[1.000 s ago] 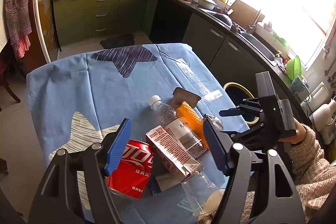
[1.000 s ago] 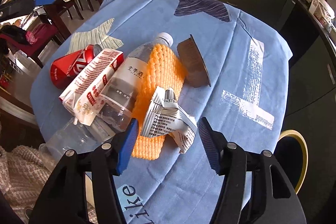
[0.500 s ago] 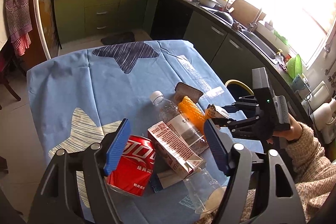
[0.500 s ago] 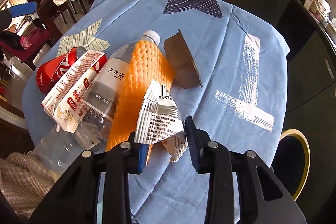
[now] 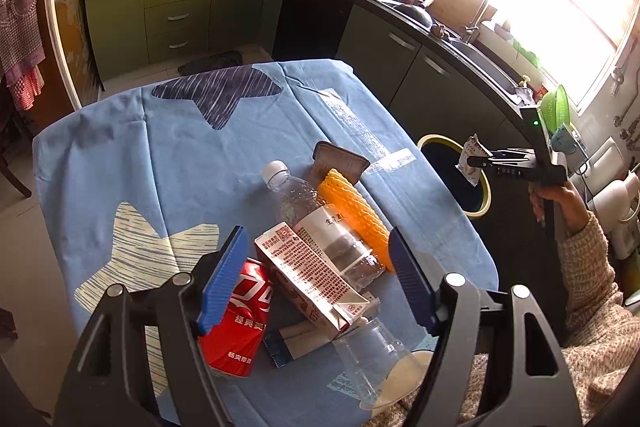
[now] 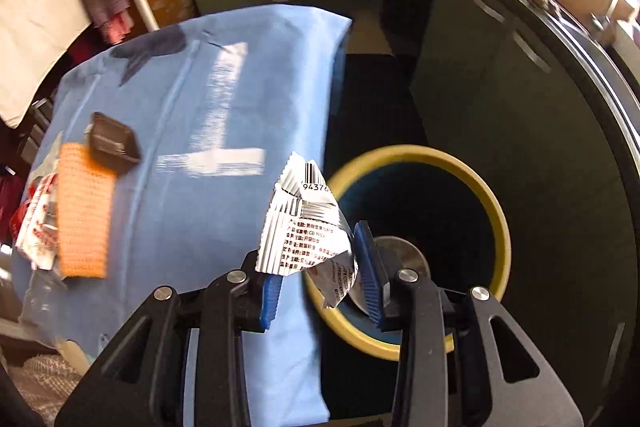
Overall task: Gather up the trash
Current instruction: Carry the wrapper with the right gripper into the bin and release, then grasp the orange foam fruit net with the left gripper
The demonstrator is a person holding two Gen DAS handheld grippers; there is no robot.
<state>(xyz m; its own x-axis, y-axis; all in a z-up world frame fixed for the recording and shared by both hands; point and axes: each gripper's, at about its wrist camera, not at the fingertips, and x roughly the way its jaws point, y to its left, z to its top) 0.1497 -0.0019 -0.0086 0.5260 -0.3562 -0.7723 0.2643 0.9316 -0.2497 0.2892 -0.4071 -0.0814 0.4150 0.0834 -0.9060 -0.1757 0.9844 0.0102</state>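
Here, the desk is seen draped in a blue cloth, with a yellow-rimmed bin on the floor just beside its edge. A pile of trash is left near the desk's front edge: a clear bottle, a red can, a printed carton, an orange foam net, a brown tray. The left tool is held spread above that pile, nothing pinched. The right tool is carried over the bin's near rim with a crumpled white wrapper pinched between its pads; its jaws are just beginning to open.

Risk: the wrapper is judged to hang over the rim, not the middle. If released here, it could be caught on the rim or dropped onto the floor, being light and crumpled. The view is blurred, so exact alignment cannot be told.
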